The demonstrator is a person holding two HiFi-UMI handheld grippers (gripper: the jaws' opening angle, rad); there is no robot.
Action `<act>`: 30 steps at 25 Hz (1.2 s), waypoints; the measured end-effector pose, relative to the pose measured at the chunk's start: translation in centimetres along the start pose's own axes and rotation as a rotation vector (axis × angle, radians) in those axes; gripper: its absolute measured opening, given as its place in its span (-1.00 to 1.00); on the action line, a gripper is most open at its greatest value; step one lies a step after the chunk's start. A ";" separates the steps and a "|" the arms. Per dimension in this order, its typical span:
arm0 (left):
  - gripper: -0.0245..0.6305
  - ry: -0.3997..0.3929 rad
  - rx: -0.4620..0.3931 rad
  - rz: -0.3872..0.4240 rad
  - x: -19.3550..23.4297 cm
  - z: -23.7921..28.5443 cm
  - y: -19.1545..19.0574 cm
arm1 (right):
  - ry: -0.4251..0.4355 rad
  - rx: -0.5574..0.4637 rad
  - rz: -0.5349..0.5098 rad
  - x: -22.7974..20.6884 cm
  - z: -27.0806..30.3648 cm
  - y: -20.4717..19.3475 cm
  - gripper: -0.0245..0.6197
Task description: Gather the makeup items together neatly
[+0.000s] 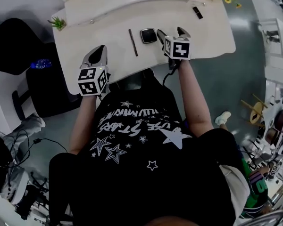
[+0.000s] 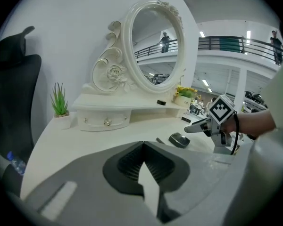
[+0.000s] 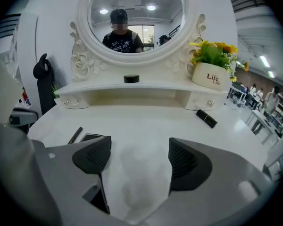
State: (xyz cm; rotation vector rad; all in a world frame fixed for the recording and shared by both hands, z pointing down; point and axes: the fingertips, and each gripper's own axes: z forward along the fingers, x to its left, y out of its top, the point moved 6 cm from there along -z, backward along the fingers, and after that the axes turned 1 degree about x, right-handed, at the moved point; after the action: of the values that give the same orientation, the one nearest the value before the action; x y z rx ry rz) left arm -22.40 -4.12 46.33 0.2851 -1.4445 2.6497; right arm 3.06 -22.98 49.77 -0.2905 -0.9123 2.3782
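The left gripper hovers at the near left of the tabletop, fingers clenched on nothing. The right gripper, fingers released and empty, hangs just right of the compact and the pencil.

The head view is dim and grey, and only the white dressing table shows bright. Both gripper views are brighter and evenly lit from overhead; ceiling lights glare in the mirror. Fisheye bending curves the edges and the corners go black. Faint soft shadows lie under the right gripper, whose near parts blur.
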 end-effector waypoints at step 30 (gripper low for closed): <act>-0.93 0.233 -0.034 -0.076 -11.2 8.5 2.7 | 0.026 0.025 -0.112 -20.7 7.6 4.4 -0.12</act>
State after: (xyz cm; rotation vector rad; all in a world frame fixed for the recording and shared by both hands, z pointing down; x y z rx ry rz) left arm -11.04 -12.78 46.19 0.0256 -1.3748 2.4983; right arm 15.03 -41.80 52.50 -0.2535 -0.8639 2.2760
